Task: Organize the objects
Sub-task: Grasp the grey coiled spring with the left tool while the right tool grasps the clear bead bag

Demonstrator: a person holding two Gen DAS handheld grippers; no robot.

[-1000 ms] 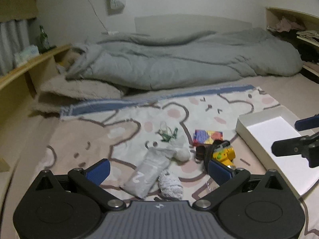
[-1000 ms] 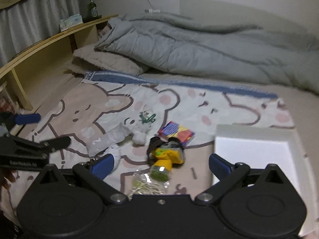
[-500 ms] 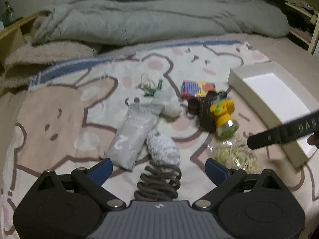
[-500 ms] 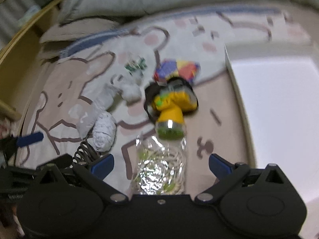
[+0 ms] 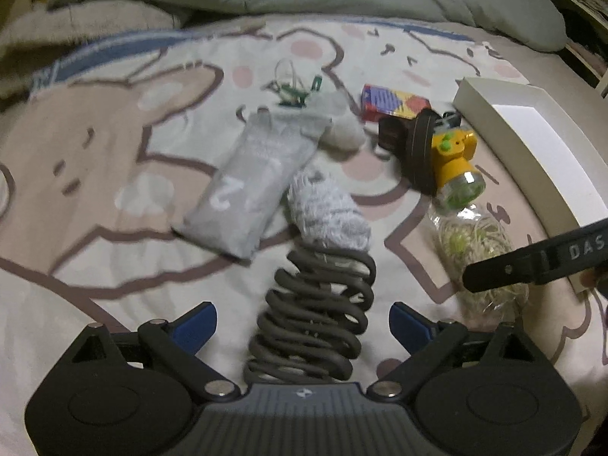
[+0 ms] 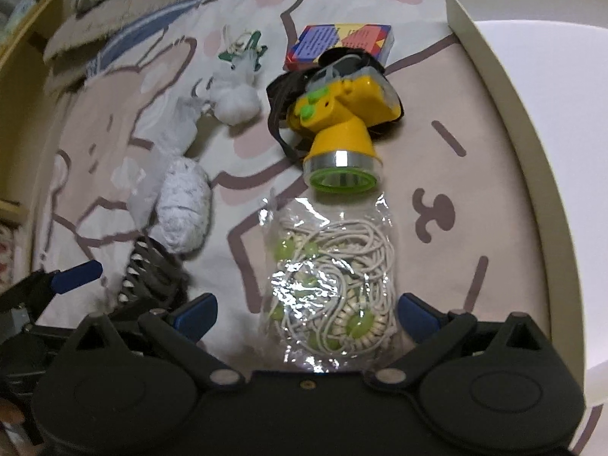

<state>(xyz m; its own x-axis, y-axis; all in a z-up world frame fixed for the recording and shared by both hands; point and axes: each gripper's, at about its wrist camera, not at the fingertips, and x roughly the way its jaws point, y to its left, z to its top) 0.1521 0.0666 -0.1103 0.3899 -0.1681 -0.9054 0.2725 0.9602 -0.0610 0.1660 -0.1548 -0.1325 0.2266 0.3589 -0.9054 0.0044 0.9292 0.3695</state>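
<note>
Dim, greenish indoor light falls across the bear-print blanket [image 5: 114,174], leaving only faint, soft shadows. Fisheye curvature bends both views, corners fading to black. Glare glints off the plastic bag [image 6: 334,277] and the headlamp [image 6: 342,121] rim. Motion blur smears the dark spring [image 5: 311,311]; the white tray [image 6: 532,114] washes out pale.

Your left gripper [image 5: 303,323], black with blue-padded fingers [image 5: 195,323], is held low over the cartoon-bear blanket [image 5: 114,174], pointing forward, its jaws spread wide with nothing between the pads touching them. Your right gripper [image 6: 307,314], of the same build, also hangs low over that blanket with its jaws wide apart, just to the right of the left one, whose blue fingertip [image 6: 76,274] shows at its left edge.
</note>
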